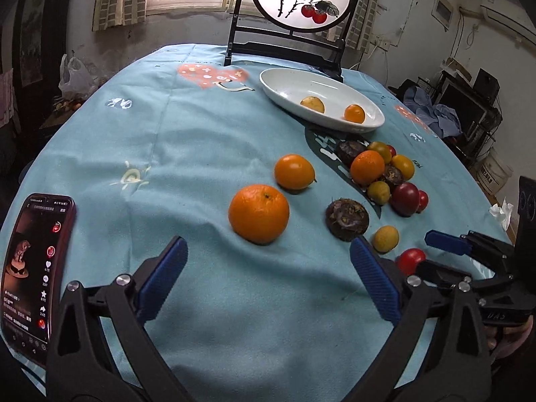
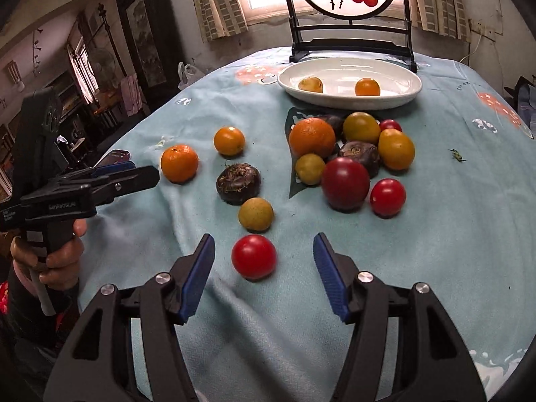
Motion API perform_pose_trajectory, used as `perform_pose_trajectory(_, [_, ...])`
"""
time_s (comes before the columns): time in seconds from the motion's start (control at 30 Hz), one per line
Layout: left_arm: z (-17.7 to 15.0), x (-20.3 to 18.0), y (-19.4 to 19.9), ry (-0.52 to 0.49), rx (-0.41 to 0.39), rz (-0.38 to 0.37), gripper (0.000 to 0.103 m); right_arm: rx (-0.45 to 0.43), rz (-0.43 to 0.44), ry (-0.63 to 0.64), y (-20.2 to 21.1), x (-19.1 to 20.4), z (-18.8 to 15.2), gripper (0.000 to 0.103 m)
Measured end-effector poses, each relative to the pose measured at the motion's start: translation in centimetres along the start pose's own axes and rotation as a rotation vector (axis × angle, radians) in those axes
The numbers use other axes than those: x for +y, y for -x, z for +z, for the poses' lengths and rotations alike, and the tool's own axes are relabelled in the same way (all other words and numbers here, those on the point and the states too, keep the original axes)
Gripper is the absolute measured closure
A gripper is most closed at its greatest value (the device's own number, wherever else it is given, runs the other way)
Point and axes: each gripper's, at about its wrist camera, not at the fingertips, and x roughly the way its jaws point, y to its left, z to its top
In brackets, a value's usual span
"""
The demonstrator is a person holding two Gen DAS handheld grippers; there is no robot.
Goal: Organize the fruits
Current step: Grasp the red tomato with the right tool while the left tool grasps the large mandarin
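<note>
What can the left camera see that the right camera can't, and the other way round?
Only the left wrist view shows the phone's lit screen and a crumpled tissue near the table edge.

Only the right wrist view shows a hand gripping the left tongs' handle, and a tiny green scrap on the cloth.

Both show the white dish holding two small fruits, the big orange, the red tomato in front of the open right tongs, and the blue tablecloth.
</note>
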Motion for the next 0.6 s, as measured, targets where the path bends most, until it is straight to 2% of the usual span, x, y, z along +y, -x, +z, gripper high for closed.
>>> perform_pose_trajectory(0.1, [-0.2,-0.1,0.2,-0.008,-0.007,-0.021,0.004,0.000,-0.002,0.001,-0.1,-0.1,-0.1,0.041])
perform_pose_trajectory(0.27, [0.0,0.0,0.0,-0.001,-0.005,-0.017,0.004,0.010,-0.018,0.096,-0.4,1.5,-0.4,0.043])
perform_pose_trajectory(0.33, [0.0,0.0,0.0,-0.001,-0.004,-0.017,0.004,0.019,-0.031,0.126,-0.6,2.0,-0.6,0.050])
perform_pose_trajectory(0.6, [0.1,0.1,-0.2,0.000,0.004,-0.014,0.004,0.059,-0.017,0.063,-1.3,0.9,-0.3,0.061])
